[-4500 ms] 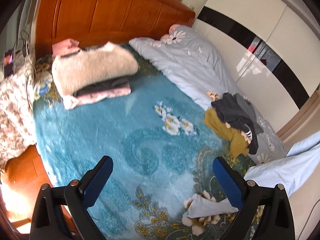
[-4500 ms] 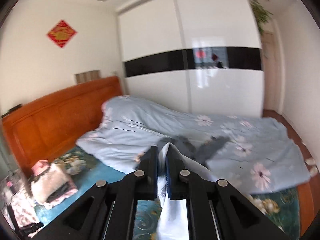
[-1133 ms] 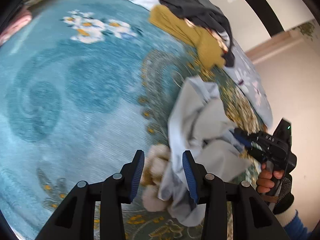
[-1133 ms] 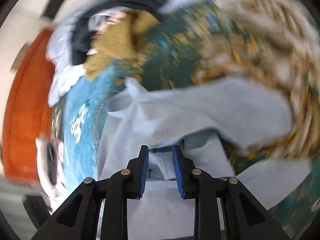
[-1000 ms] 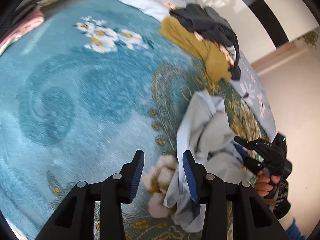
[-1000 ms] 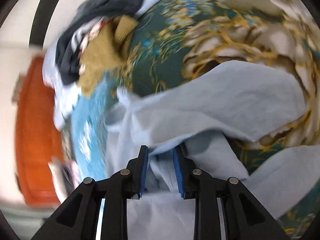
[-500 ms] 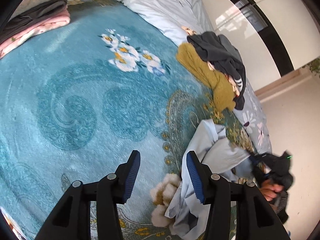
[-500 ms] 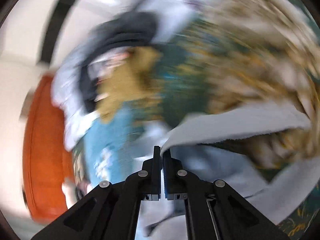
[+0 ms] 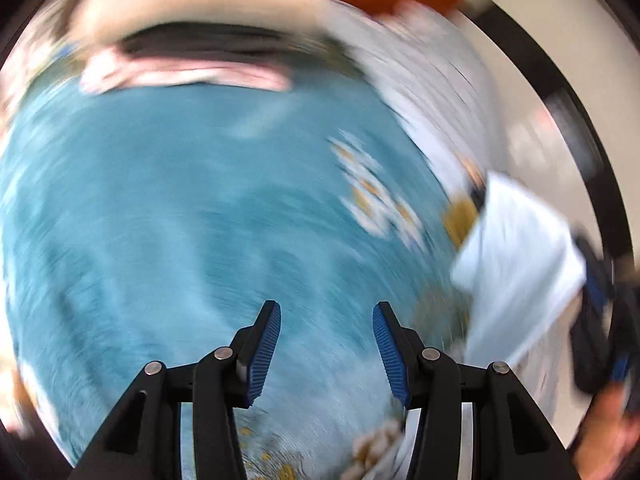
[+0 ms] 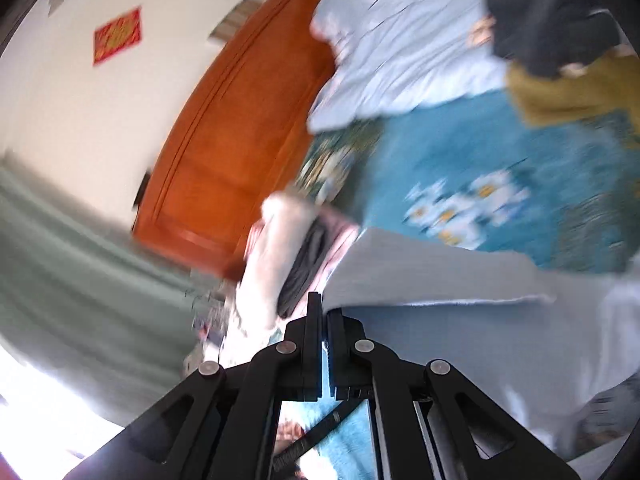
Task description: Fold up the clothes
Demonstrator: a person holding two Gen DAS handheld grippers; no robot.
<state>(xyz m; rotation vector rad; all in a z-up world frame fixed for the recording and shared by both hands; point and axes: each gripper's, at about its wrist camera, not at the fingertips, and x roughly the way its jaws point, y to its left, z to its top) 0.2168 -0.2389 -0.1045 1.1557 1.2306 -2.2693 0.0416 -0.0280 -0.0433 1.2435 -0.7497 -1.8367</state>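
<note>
Right gripper (image 10: 324,312) is clamping the pale blue garment (image 10: 460,312), lifted above the bed (image 9: 168,220). Left gripper (image 9: 326,336) is hovering over the bed, jaws wide apart, gripping nothing.

black linkage frames, blue ribbed pads

the left gripper (image 9: 326,322) is a matt black frame of flat angular links, joined by round silver pivot screws along each side. its fingers (image 9: 265,354) carry blue pads with fine ribbing on the inner faces. the right gripper (image 10: 324,316) has the same black linkage and the same silver screws; only a thin strip of blue shows on the inner faces of its jaws. in the left wrist view, heavily blurred, the right gripper shows as a dark body with blue patches.
</note>
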